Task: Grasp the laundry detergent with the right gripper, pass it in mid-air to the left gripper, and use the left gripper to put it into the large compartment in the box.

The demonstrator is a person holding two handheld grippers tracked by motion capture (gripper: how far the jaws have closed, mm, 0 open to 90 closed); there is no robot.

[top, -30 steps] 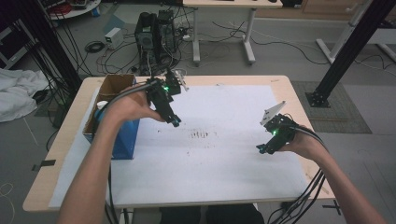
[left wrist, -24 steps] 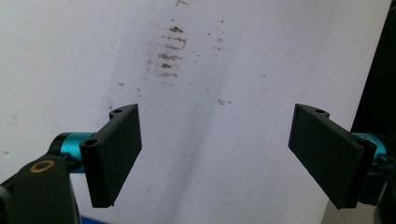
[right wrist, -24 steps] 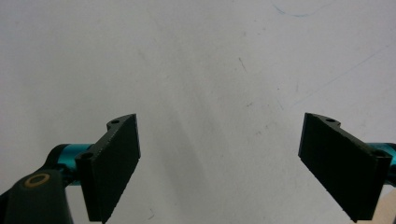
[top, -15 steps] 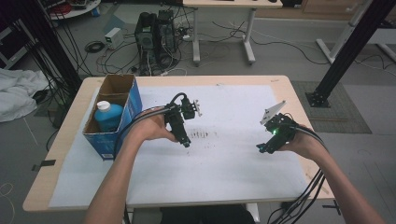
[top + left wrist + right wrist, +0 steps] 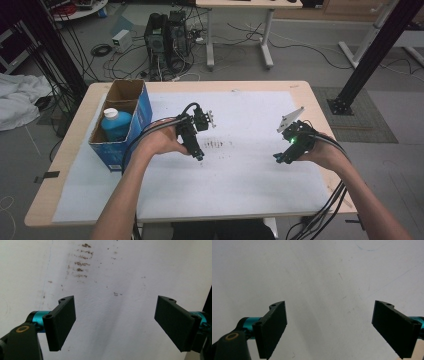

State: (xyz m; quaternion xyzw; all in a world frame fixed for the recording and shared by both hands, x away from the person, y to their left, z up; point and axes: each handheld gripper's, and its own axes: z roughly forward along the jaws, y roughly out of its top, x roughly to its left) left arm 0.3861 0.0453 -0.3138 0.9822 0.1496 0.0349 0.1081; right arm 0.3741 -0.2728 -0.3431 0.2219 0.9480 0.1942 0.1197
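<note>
My left gripper (image 5: 198, 154) hovers over the white paper sheet (image 5: 240, 175) near the table's middle, just left of a patch of brown smudges (image 5: 216, 144). Its jaws stand wide open with nothing between them, as the left gripper view (image 5: 115, 322) shows, with the brown smudges (image 5: 81, 263) ahead. My right gripper (image 5: 278, 159) is held low at the right side of the sheet. It is open too, and in the right gripper view (image 5: 329, 327) only bare white paper lies between its jaws.
A blue cardboard box (image 5: 137, 117) stands open at the table's left, with a blue bottle (image 5: 115, 124) upright inside it. Cables trail from both grippers off the front edge. Computer towers (image 5: 167, 30) and cables sit on the floor beyond the table.
My left gripper has moved from the box at the left toward the middle of the sheet. The blue bottle now stands uncovered in the box. The right gripper has stayed put.
</note>
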